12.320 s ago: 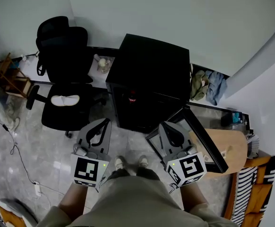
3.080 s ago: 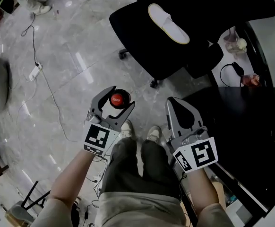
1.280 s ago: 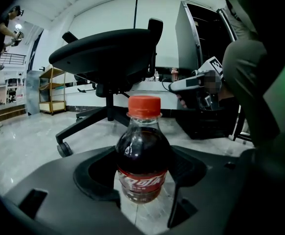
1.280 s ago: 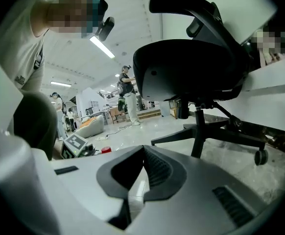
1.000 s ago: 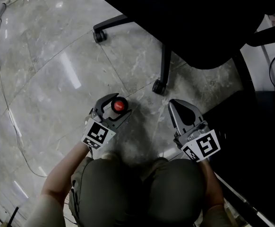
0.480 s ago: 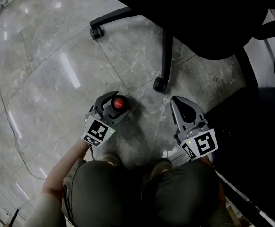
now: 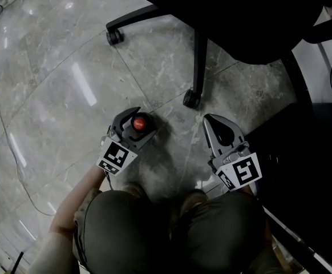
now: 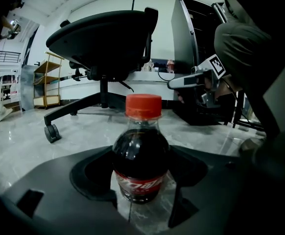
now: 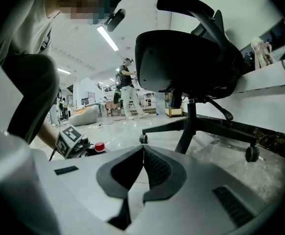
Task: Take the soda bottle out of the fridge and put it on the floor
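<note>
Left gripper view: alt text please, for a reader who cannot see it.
A red-capped soda bottle of dark cola is held upright in the jaws of the left tool, low over a grey marble floor. Behind it are a black office chair and, at right, the person's right tool.

left hand-held gripper (image 7: 140, 120): clamped (jaws wide) | right hand-held gripper (image 7: 209, 120): closed, empty

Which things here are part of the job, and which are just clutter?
Job:
- dark plastic soda bottle with red cap, gripped in the fingers of the left gripper
- grey marble floor
- black fridge

Lying about:
- black swivel office chair
- yellow-framed shelf cart
- right gripper, shut and empty
</note>
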